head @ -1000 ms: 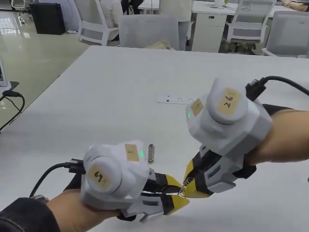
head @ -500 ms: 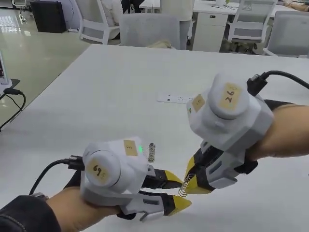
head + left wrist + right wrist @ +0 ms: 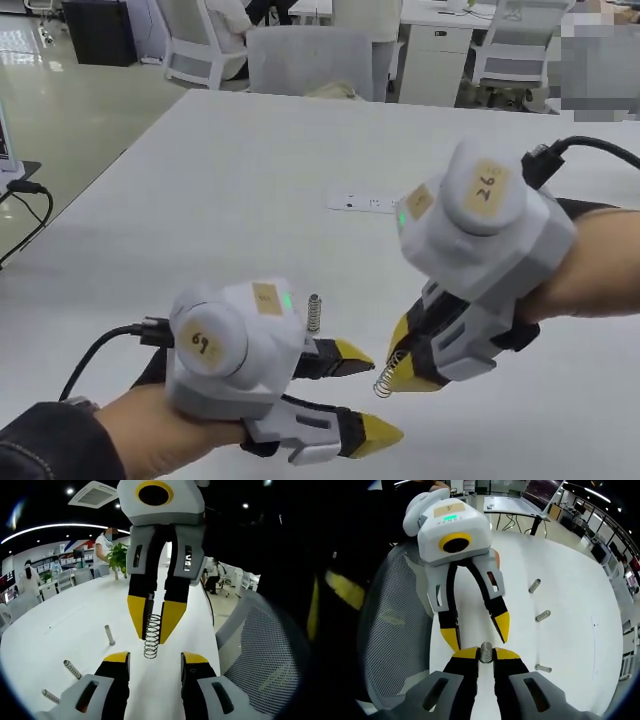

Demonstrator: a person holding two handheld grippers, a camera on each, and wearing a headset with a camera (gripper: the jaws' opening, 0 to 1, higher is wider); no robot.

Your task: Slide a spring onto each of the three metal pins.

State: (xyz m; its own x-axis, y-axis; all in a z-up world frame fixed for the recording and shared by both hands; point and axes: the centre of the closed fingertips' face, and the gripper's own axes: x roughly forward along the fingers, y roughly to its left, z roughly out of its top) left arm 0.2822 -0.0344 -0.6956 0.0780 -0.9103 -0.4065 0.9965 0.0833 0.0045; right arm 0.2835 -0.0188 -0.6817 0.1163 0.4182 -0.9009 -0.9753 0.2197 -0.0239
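My right gripper is shut on a small metal spring, held above the white table. The spring hangs from its yellow tips in the left gripper view. Facing it, my left gripper stands open, its jaws spread either side of the spring's lower end without touching. On the table stand three pins: a bare pin and two pins wearing springs. One sprung pin shows just behind the left gripper.
A white power strip lies mid-table beyond the grippers. Office chairs line the far edge. A mesh chair stands at the near side. Cables trail from both grippers.
My left gripper's jaws have spread apart and come off the spring. The right gripper keeps hold of it and has lifted slightly up and right.
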